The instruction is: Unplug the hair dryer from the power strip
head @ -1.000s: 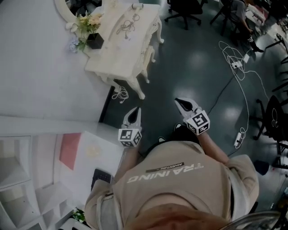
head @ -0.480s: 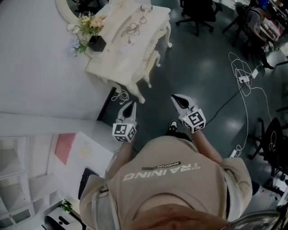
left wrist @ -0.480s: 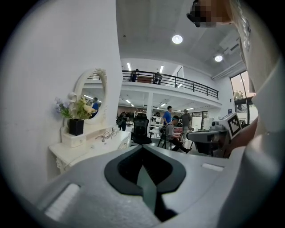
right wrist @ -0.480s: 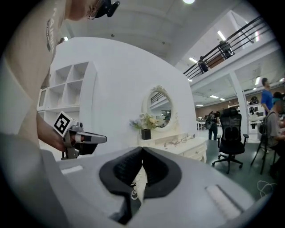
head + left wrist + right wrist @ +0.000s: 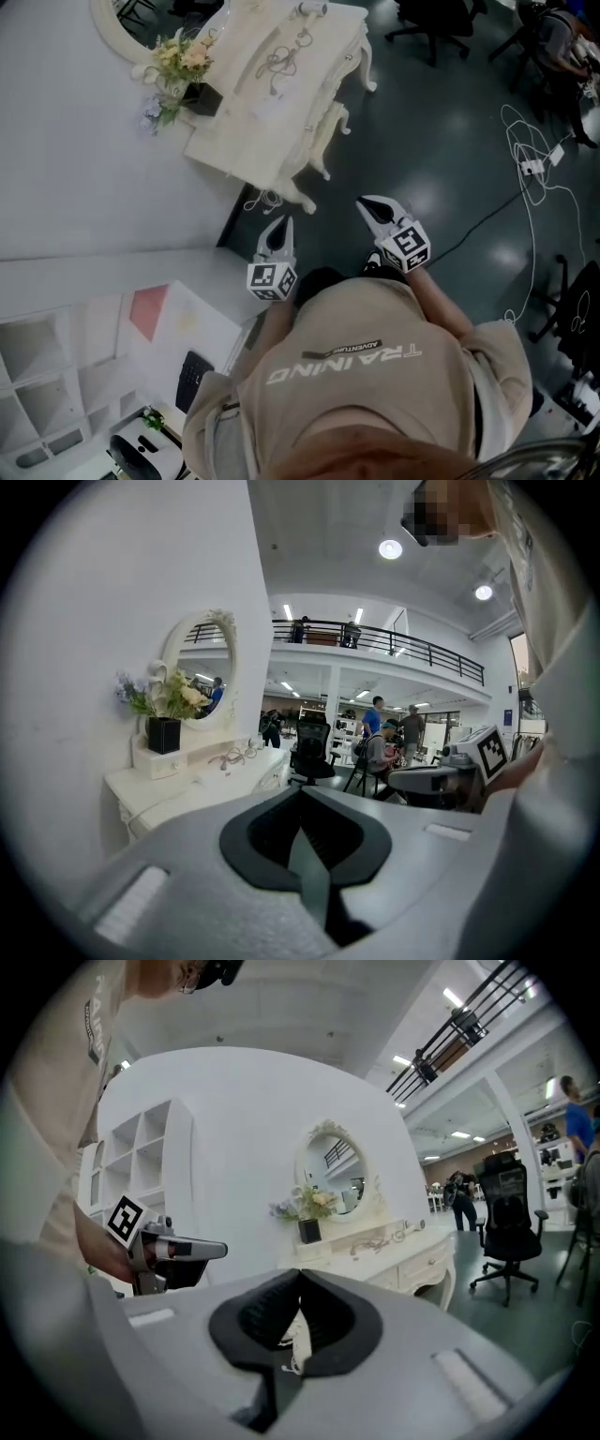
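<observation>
Head view is filled along its lower edge by the person's beige shirt (image 5: 356,384). Both grippers are held ahead of it, just short of the cream dressing table (image 5: 242,131). The left gripper (image 5: 280,225) is closed with nothing between its jaws, as its own view confirms. The right gripper (image 5: 368,204) is closed and empty as well.

On the table top a looped cord (image 5: 277,61) is laid. At the table's far end a pale cylinder-shaped item is seen, taken to be the hair dryer (image 5: 312,9). Flowers (image 5: 180,58) in a black pot (image 5: 199,97) are set at the table's wall side, below an oval mirror (image 5: 120,36). A white cable coil (image 5: 267,199) is left by the table's near leg, just beyond the left gripper.

The table is closed in on one side by the white wall (image 5: 84,169). On the other side open dark floor (image 5: 441,122) is offered. Office chairs (image 5: 436,19) are placed beyond the table. White cables (image 5: 530,141), with what may be a power strip (image 5: 532,168), are strewn well apart from it.

Against half a second earlier, the table is shown shifted slightly rightward, and both grippers are kept closed.
</observation>
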The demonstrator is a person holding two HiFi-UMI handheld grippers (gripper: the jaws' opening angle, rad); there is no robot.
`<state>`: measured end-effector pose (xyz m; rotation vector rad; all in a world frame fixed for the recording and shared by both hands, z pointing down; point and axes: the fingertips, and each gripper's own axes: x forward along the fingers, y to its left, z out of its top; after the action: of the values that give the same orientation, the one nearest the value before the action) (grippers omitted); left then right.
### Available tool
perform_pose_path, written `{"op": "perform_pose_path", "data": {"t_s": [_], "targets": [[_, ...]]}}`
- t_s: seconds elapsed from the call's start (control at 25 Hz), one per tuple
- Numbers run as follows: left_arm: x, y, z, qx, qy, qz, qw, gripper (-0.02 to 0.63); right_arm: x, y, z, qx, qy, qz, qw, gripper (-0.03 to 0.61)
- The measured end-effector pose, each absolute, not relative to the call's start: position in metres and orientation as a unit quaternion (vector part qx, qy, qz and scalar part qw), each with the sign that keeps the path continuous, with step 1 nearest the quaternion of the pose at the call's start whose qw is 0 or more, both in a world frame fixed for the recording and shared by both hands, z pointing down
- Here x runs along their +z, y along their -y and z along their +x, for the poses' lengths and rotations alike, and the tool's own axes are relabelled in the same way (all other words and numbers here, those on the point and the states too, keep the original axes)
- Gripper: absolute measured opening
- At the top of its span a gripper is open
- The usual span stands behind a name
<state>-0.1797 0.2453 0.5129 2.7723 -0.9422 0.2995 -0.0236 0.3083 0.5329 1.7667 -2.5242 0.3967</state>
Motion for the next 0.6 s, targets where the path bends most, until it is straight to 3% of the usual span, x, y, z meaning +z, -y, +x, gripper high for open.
{"op": "perform_pose_path", "data": {"t_s": [0.24, 0.4, 0.6], "targets": [[0.535, -0.209, -0.168, 0.121, 0.321, 0.931, 0.124, 0.006, 0.547, -0.268, -0.008, 0.148, 0.814, 0.561, 0.021, 0.005], [0.536, -0.155, -0.138, 0.102, 0.298, 0.942, 0.116, 0.006, 0.551, -0.217, 0.010, 0.129, 0.811, 0.569, 0.044, 0.005], [0.527, -0.088, -0.124, 0.092, 0.262, 0.955, 0.104, 0.006, 0.521, -0.162, 0.008, 0.118, 0.798, 0.591, 0.024, 0.005]]}}
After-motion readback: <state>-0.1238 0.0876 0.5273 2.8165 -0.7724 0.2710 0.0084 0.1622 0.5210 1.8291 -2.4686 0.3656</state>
